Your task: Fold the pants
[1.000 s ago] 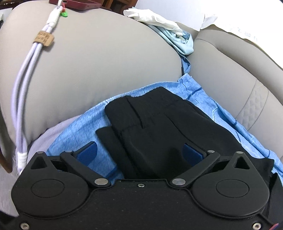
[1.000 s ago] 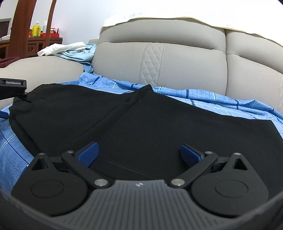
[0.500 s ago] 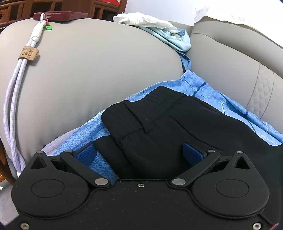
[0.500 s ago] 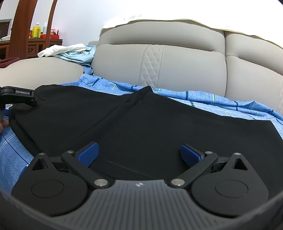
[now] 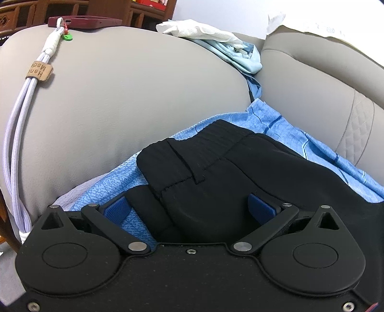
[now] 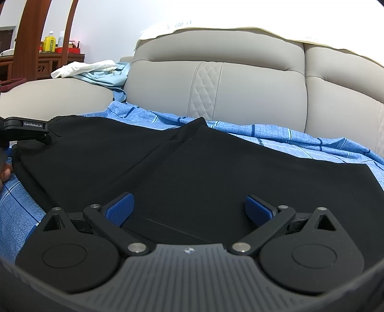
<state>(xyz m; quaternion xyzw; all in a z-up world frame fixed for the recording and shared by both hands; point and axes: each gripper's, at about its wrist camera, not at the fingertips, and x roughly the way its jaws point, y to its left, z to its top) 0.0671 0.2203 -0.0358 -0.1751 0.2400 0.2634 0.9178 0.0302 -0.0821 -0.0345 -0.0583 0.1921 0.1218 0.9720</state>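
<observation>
Beige sofa cushions are carrying a blue patterned sheet, and the black pants are lying flat across it. Both claws are standing wide open, gripping nothing: the left gripper is straddling the bunched waistband, the right gripper is hovering low over the leg fabric. Pale clothes and a lilac cord are resting on the armrest.

We see a grey sofa covered by a blue patterned sheet. On its armrest lie a white cloth, a pale blue garment, a lilac cord and a dark red phone. A yellow bottle stands on a wooden cabinet behind.
</observation>
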